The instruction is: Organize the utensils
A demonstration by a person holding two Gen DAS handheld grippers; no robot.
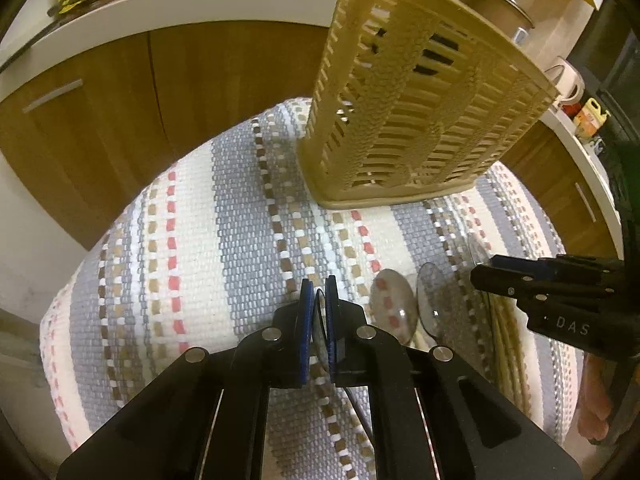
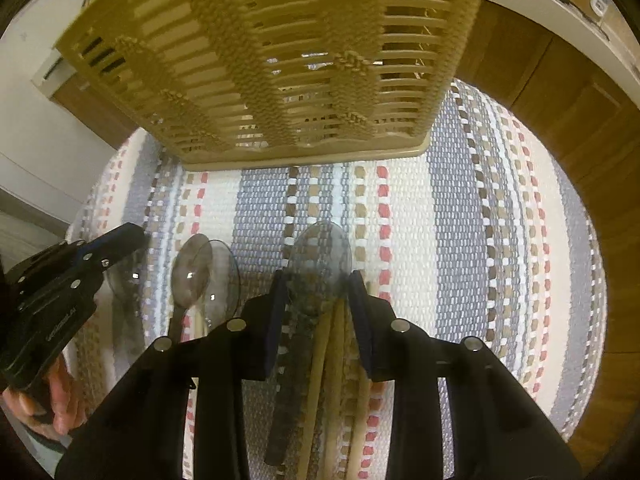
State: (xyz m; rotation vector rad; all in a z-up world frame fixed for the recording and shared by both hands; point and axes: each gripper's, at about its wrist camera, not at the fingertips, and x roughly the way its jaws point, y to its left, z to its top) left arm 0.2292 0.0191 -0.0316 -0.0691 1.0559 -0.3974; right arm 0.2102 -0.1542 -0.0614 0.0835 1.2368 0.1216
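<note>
You are early in the job, as far as these views show. The tan slotted plastic utensil basket point(image 1: 412, 92) stands upright on the striped woven mat point(image 1: 192, 216) in the upper right of the left wrist view and across the top of the right wrist view. Through its slats you can make out thin sticks and perhaps something clear already inside, though not clearly enough to count. Your left gripper point(image 1: 319, 300) at the lower centre of its own view has its blue pads closed on the edge of a clear plastic spoon point(image 1: 320, 312), seen edge-on between them. Your right gripper point(image 2: 318, 284) straddles the neck of another clear plastic spoon point(image 2: 320, 252) and the pale wooden chopsticks point(image 2: 332, 360) lying under it; its jaws are partly closed, and you cannot tell whether the pads are pressing yet. Two more clear spoons point(image 2: 208, 268) lie overlapping on the mat at the left centre of the right wrist view, untouched. So most of the loose utensils are still on the mat, near the basket but outside it, and each must be lifted and dropped in.
</note>
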